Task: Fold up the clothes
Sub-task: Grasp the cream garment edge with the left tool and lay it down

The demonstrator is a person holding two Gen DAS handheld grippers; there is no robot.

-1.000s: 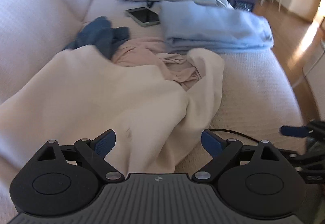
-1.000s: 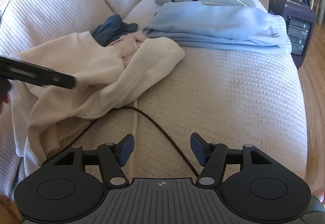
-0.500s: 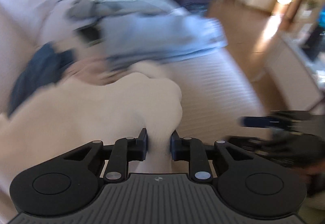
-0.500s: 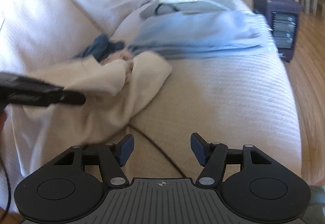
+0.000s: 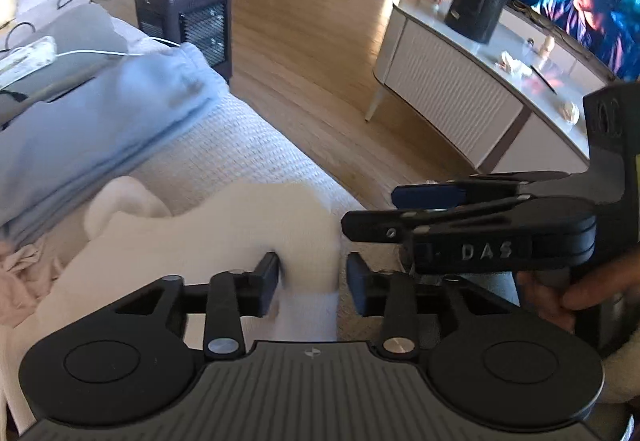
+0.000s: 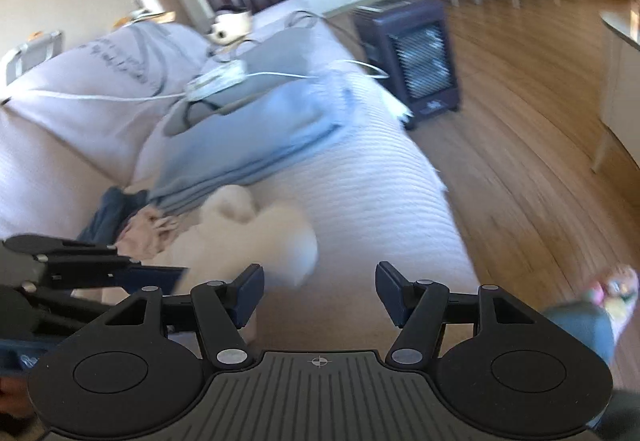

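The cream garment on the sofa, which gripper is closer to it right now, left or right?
Left. The left gripper has the cream garment between its opening jaws; the right gripper is open and empty beside it.

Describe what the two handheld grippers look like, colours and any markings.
Both the left gripper and the right gripper are matte black plastic: a ribbed centre plate, two round discs, linkage arms with silver pivot screws, and dark blue finger pads. From the left camera, the right gripper's side carries raised letters reading DAS.
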